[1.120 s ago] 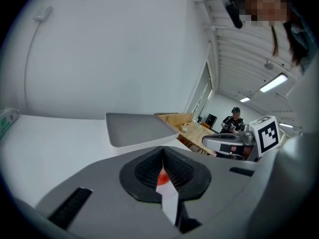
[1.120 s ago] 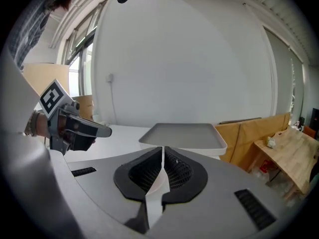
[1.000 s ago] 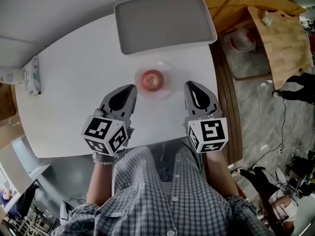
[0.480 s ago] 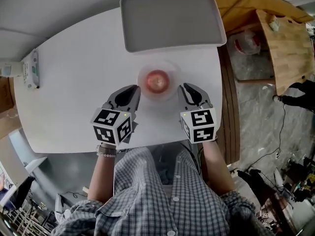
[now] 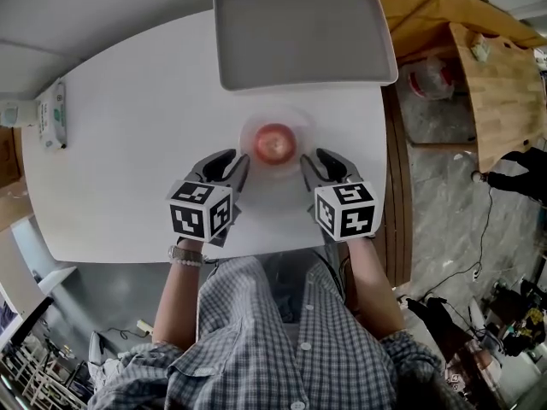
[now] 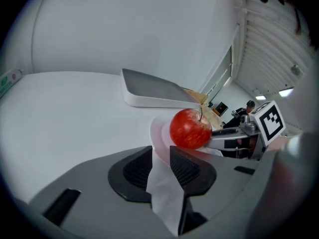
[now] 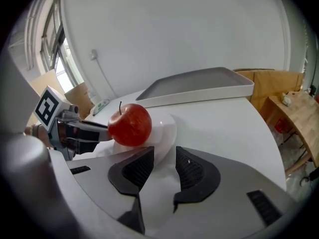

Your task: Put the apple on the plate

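1. Worktop (image 5: pixel 128 169): white, with rounded corners. It carries all the items listed below.
2. Tray (image 5: pixel 303 32): grey, rectangular and empty. It lies flat at the far edge of the worktop, just beyond the plate and apart from it.
3. Left tool (image 5: pixel 235 166): positioned at the near left side of the plate. The jaws stand a little apart with a narrow gap. The plate rim lies at the mouth of this gap, and the jaws are not clamped on anything.
4. Right tool (image 5: pixel 313 162): positioned at the near right side of the plate, facing the left tool across it. The jaws stand a little apart with a narrow gap. White worktop shows between them and the plate rim lies just beside the inner jaw tip.
5. Plate (image 5: pixel 296 123): small, round and white. It sits flat on the worktop between the two tools.
6. Apple (image 5: pixel 275 142): red, stem up. It rests on the middle of the plate, clear of both tools.
7. Packet (image 5: pixel 53 115): lies at the left edge of the worktop, well apart from the plate.
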Available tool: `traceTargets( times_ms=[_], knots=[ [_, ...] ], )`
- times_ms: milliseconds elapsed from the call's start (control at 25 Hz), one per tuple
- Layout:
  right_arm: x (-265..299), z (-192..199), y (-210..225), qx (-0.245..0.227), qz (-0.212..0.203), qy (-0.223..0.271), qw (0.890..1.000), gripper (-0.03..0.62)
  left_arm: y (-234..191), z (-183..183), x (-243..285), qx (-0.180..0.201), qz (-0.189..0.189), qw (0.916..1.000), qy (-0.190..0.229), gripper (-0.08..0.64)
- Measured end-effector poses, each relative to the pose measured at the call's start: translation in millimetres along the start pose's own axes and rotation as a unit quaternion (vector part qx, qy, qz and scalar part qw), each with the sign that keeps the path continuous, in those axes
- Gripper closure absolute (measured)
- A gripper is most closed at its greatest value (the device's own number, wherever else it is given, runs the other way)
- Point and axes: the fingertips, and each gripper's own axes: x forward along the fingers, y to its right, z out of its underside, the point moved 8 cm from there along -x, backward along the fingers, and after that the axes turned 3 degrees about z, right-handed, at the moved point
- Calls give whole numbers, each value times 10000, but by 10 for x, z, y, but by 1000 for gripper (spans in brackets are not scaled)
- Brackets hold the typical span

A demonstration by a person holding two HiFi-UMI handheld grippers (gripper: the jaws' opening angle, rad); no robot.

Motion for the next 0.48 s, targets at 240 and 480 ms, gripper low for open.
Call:
traceTargets(
  times_ms=[240,480],
  knots=[
    [58,-20,8,202,-115,-36,9997,479,-58,39,87,-201,-78,9997,-89,466],
    [70,-14,11,318,-225,-57,9992,480,-50,59,93,-515,-156,9985,65,468]
  ],
)
